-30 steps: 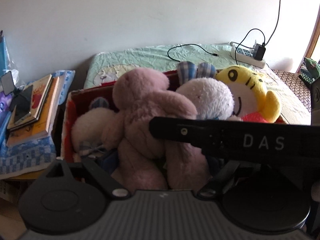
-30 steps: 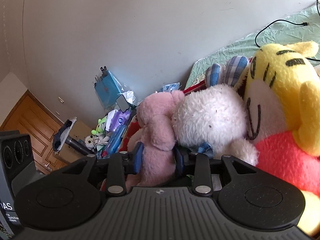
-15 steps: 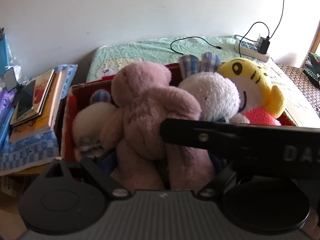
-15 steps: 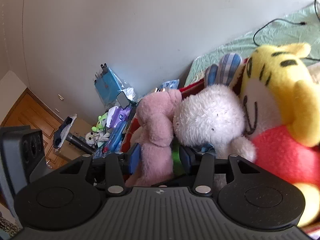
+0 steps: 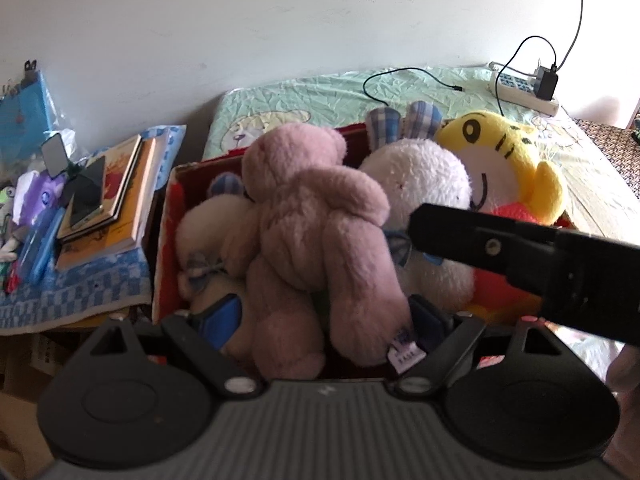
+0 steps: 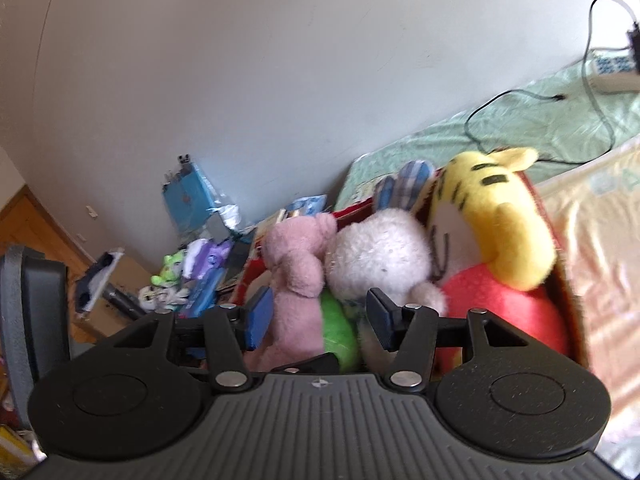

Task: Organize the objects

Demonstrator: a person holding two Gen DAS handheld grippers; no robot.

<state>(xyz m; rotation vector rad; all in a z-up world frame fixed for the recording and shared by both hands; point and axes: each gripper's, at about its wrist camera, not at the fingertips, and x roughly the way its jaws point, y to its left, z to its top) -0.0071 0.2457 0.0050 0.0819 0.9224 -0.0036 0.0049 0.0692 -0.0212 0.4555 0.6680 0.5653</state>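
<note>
No readable text. The sewn tag on the pink teddy bear has print too small to read; book covers are blurred.

Bedside clutter beside a bed.
A power strip lay on the green bedsheet; stacked books rested on checked cloth.
</note>
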